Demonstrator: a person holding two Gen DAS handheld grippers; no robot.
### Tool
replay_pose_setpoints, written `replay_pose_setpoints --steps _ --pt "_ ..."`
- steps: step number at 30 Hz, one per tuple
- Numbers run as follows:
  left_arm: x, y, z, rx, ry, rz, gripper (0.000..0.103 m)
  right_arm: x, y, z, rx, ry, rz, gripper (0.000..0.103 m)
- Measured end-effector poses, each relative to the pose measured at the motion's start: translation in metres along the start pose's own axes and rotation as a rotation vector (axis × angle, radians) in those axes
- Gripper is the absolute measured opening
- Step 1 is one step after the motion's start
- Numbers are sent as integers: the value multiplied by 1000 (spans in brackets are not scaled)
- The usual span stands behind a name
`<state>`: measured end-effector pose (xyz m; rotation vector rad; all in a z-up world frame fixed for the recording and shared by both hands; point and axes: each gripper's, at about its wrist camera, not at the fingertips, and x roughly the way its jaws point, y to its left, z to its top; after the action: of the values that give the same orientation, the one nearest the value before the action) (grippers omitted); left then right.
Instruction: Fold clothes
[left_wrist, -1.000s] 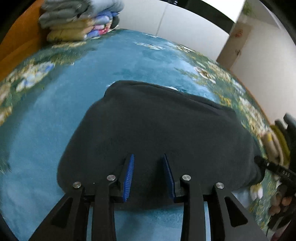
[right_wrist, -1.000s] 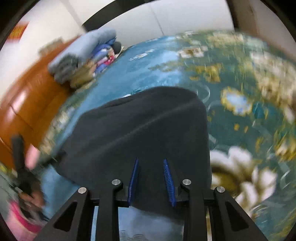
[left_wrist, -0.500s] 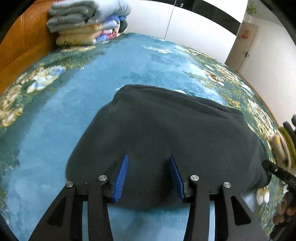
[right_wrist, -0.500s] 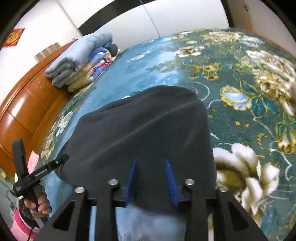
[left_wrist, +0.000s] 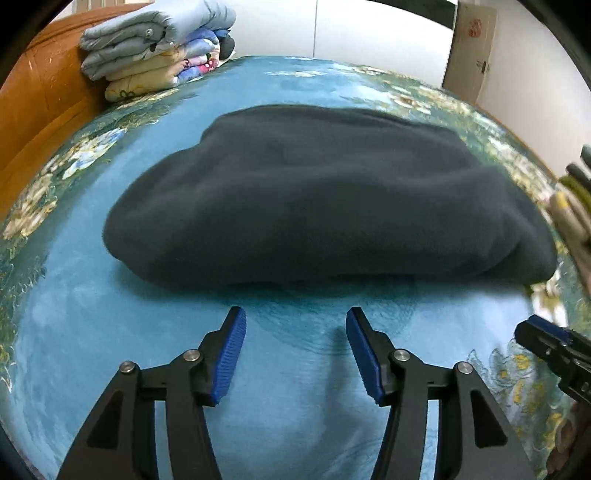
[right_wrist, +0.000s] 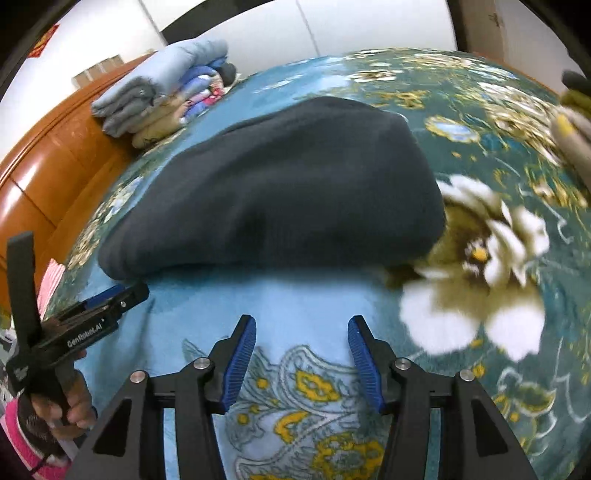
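Observation:
A dark grey garment (left_wrist: 325, 199) lies folded flat on the blue flowered bed cover (left_wrist: 110, 325); the right wrist view shows the same garment (right_wrist: 280, 192) from its right side. My left gripper (left_wrist: 295, 317) hangs just short of the garment's near edge, its jaws opening with nothing between them. My right gripper (right_wrist: 301, 325) also sits back from the near edge over bare cover, jaws opening and empty. The left gripper (right_wrist: 110, 295) shows at the left of the right wrist view, held by a hand (right_wrist: 70, 406). The right gripper's tip (left_wrist: 546, 339) shows at the right of the left wrist view.
A stack of folded quilts (left_wrist: 155, 48) sits at the far left by the wooden headboard (left_wrist: 40, 96). More cloth, olive and beige (left_wrist: 572, 206), lies at the right edge. White wardrobe doors (left_wrist: 369, 33) stand behind the bed.
Both grippers have let go of the dark garment, opened wider and drawn back toward the near side, so the garment now lies clear ahead of the fingertips.

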<state>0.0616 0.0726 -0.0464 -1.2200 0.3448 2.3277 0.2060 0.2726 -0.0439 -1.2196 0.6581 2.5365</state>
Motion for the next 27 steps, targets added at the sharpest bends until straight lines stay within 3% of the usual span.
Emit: replay_pose_setpoints --steps 6,11,17,24,27 --pt "1 -28 -5 52 -74 130 66 -1 3 -1 -21 -69 -70 56" --pt "2 -30 -13 5 -107 187 77 7 4 -4 -29 -93 -133 57" --pt "3 -32 -18 -10 -131 254 88 14 17 -10 -105 -112 -179 69" --pt "1 -27 -21 -40 -127 237 92 20 22 -13 -143 -114 -195 77" --pt "0 -24 -21 -52 -121 189 92 22 26 -14 -157 -111 -197 81"
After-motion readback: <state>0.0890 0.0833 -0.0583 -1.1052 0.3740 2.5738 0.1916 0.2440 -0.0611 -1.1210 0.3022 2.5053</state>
